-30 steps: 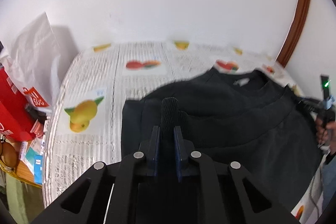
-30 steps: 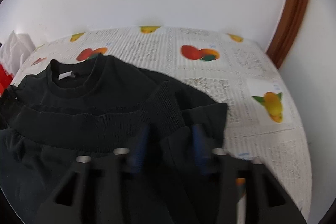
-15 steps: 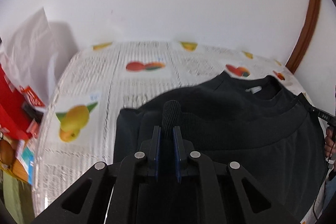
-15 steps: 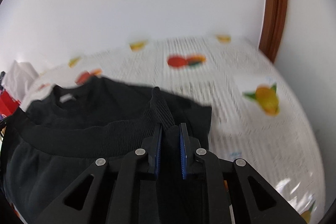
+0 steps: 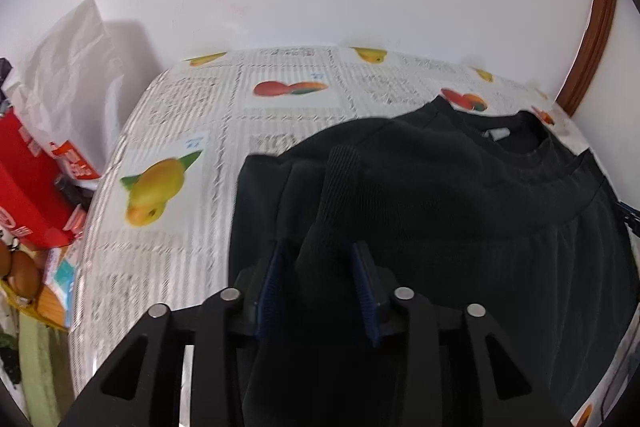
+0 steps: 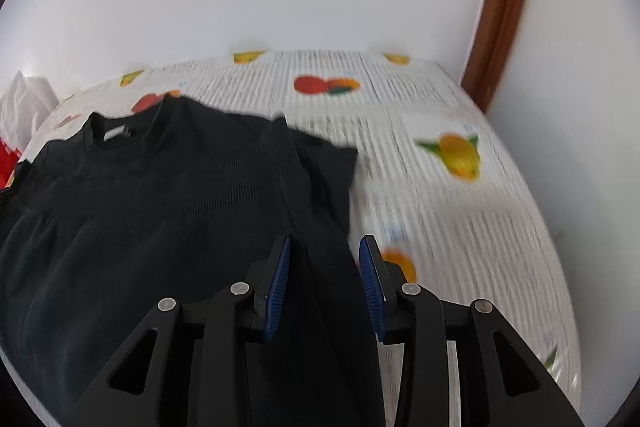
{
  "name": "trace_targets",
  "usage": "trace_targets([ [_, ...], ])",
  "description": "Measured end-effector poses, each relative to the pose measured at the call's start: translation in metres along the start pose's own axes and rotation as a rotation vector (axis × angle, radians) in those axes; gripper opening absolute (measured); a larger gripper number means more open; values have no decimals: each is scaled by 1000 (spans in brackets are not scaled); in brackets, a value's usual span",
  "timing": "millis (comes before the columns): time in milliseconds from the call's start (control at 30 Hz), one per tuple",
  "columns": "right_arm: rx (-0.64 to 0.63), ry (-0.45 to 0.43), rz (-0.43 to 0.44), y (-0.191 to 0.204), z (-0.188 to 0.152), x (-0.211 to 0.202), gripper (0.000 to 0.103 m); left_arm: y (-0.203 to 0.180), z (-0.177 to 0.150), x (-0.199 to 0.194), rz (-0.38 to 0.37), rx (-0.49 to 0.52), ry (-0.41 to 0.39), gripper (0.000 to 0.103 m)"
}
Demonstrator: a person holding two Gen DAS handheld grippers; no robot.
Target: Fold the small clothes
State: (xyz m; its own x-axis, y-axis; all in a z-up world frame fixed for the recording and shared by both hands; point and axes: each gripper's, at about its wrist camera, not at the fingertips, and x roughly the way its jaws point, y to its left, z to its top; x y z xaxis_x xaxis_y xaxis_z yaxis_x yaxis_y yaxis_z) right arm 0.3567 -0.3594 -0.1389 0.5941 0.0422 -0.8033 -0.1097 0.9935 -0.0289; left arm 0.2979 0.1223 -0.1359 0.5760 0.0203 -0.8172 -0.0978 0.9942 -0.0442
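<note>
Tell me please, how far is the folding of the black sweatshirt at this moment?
Done: the black sweatshirt lies on the fruit-print tablecloth with its ribbed hem brought up just below the collar, so one fold is made.
In hand: nothing. The left gripper and right gripper both stand open, cloth loose between the fingers.
Left: probably further folds to make it compact.

You see one black sweater (image 5: 460,195) (image 6: 160,195) lying on the tabletop (image 5: 168,259) (image 6: 460,227). Its bottom part is folded up, so the ribbed hem (image 5: 440,203) lies just below the round collar (image 5: 516,143) (image 6: 132,135), where a white label shows. Its ribbed corners are a little raised.
</note>
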Motion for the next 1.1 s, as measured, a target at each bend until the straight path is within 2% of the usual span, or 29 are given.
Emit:
trace_targets([
  [133, 10, 6, 2, -10, -28, -12, 35, 5, -17, -12, 33, 0, 10, 41],
  [333, 43, -14, 6, -19, -57, -41, 40, 17, -48, -34, 60, -3, 14, 44],
  [600, 49, 1, -57, -15, -91, -63, 43, 33, -88, -59, 56, -22, 20, 47],
  [733, 76, 10, -81, -16, -96, -77, 43, 38, -104, -72, 53, -29, 16, 47],
  [900, 29, -66, -146, 12, -83, -102, 45, 51, -125, -88, 31, -76, 8, 49],
  [1000, 17, -107, -107, 39, -71, -111, 49, 56, -138, -99, 16, -103, 7, 49],
  [1100, -16, -114, -26, 82, -62, -110, 50, 60, -153, -109, 12, -116, 12, 49],
])
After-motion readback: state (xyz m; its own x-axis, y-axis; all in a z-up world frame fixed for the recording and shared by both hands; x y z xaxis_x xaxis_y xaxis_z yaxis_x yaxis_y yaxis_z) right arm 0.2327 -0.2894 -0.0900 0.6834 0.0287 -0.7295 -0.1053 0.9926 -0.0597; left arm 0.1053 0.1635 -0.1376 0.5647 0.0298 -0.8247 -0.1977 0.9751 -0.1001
